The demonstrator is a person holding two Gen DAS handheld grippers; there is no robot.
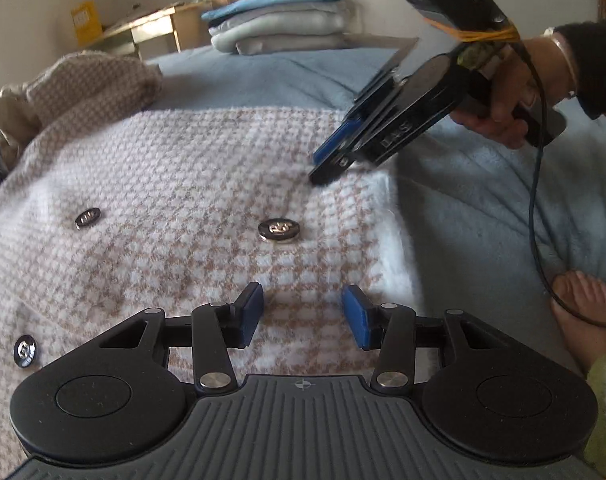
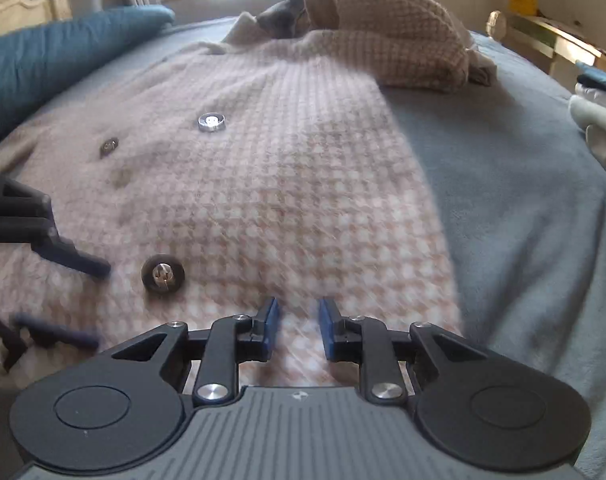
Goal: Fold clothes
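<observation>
A pink-and-white houndstooth garment (image 1: 183, 184) with metal buttons (image 1: 280, 231) lies spread flat on a blue bedspread (image 1: 483, 208). My left gripper (image 1: 303, 314) hovers over its near part, jaws open, nothing between the blue pads (image 1: 251, 312). A hand holds my right gripper (image 1: 323, 170) with its tips down at the garment's right edge. In the right wrist view the right gripper (image 2: 299, 326) is open over the garment (image 2: 287, 184), pads apart with only cloth beneath. The left gripper (image 2: 93, 304) shows at the left edge there, next to a button (image 2: 163, 273).
A crumpled beige houndstooth piece (image 1: 91, 84) (image 2: 399, 32) lies at the garment's far end. A stack of folded clothes (image 1: 279, 20) sits on the bed. A blue pillow (image 2: 63, 60), a wooden table (image 1: 155, 28), a person's bare foot (image 1: 583, 304) and a cable (image 1: 537, 200) are nearby.
</observation>
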